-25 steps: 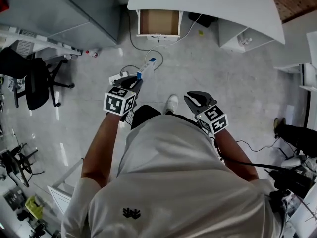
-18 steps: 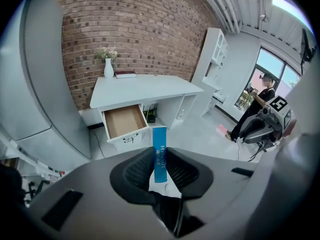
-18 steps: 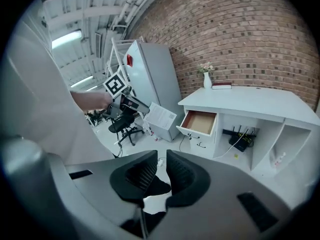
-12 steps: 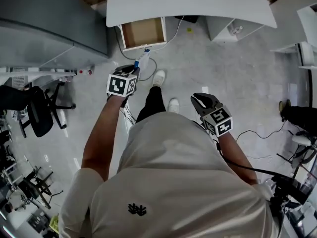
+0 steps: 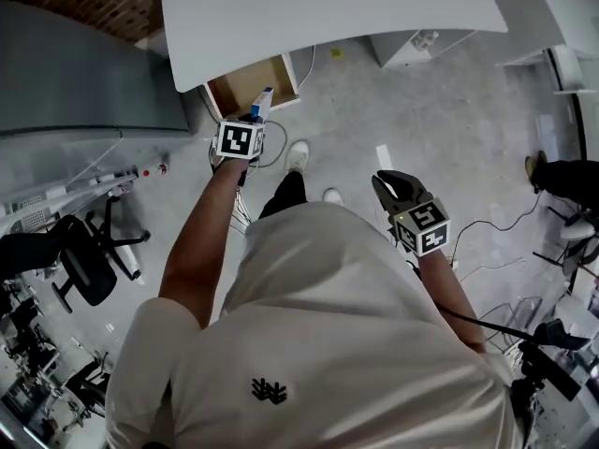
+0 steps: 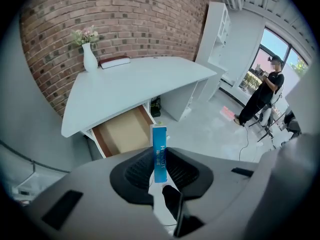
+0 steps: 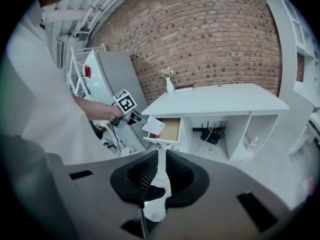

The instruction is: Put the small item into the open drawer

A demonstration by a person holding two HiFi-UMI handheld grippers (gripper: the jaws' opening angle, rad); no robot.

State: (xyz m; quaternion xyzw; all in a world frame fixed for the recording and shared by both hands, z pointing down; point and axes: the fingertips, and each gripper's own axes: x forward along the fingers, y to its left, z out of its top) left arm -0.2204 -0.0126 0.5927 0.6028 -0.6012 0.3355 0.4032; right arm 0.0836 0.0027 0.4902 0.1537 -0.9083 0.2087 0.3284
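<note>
1. Head view looks steeply down from above; white desk (image 5: 328, 7) at the far edge.
2. Left gripper view faces the open drawer (image 6: 120, 134), near.
3. Right gripper view, farther back, shares desk and drawer.

shirt (image 5: 356, 344): white, black logo (image 5: 270, 391); trousers (image 5: 285, 195): dark; shoes (image 5: 298, 154): white; left tongs (image 5: 255, 115), right tongs (image 5: 389, 185): grey, marker cubes (image 5: 239, 140)

The white counter (image 6: 135, 86) stood against a brick wall and carried only two things at its back edge, a white vase (image 6: 90, 59) of flowers and, just beside it, a flat book (image 6: 114, 61). Beneath it the drawer (image 6: 124, 134) hung open, its brown bottom bare. Underneath spread a grey floor (image 5: 440, 110).
</note>
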